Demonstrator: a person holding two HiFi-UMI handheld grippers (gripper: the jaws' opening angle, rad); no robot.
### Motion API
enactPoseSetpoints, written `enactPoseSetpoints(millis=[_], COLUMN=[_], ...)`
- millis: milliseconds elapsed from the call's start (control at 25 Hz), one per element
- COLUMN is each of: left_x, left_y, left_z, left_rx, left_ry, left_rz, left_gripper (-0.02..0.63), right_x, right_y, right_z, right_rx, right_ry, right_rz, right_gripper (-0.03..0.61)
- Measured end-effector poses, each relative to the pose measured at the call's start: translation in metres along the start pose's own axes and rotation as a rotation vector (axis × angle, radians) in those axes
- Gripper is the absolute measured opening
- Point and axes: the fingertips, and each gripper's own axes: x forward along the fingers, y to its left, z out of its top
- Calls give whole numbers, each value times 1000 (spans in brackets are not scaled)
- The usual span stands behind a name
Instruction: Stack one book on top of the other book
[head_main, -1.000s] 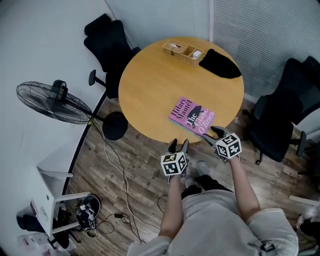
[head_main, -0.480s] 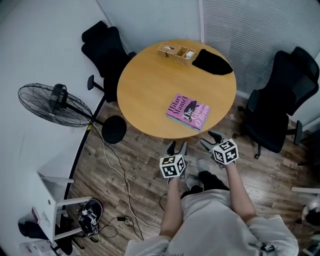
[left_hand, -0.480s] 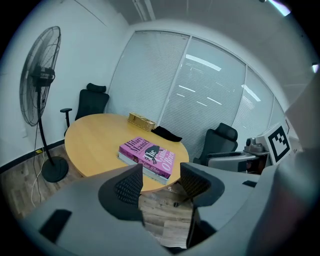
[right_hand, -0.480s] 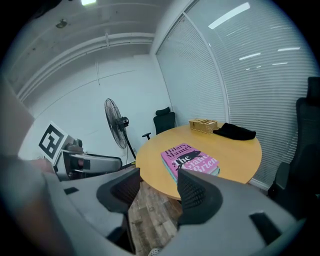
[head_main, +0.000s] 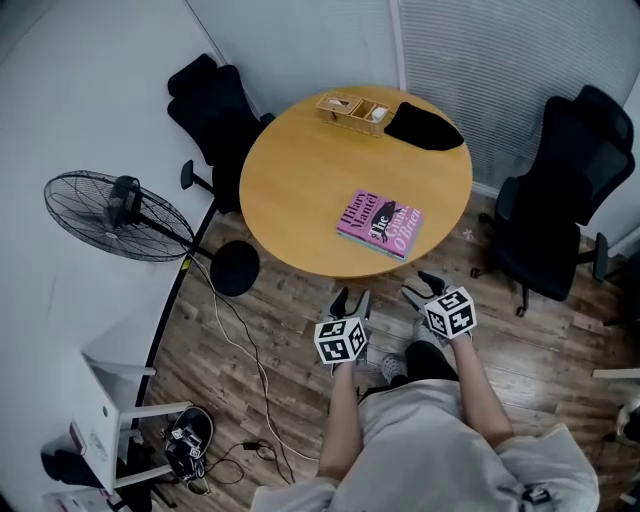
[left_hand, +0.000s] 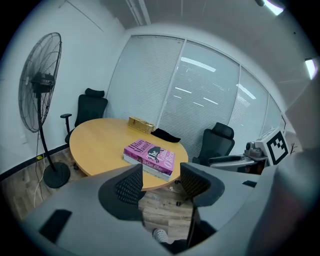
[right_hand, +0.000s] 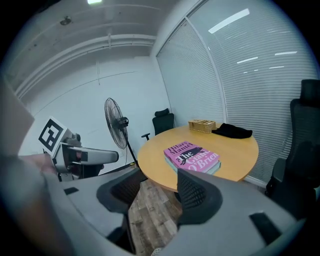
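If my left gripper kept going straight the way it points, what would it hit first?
The left gripper would probably meet the round table at its near rim, just below the books. Depth is unclear, so it might pass underneath instead.

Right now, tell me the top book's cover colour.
The top book is magenta pink, clearest in the right gripper view.

A pink book (head_main: 381, 221) lies flat atop a teal-edged book (right_hand: 214, 169) on the round table (head_main: 300, 170).
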Motion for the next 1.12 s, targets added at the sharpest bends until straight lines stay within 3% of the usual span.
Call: enactPoseSetpoints(millis=[1040,1120], left_x=[12,12], left_y=[5,5], left_z=[-2,-1], left_rx=[42,48], left_ry=[13,11], left_rz=[-36,-30], left_gripper=[252,213], right_x=[-5,-6], right_y=[-18,-17], right_z=[6,9], right_rx=[70,70], right_ry=[-37,-50], right_rz=[-55,-56], right_gripper=[217,188])
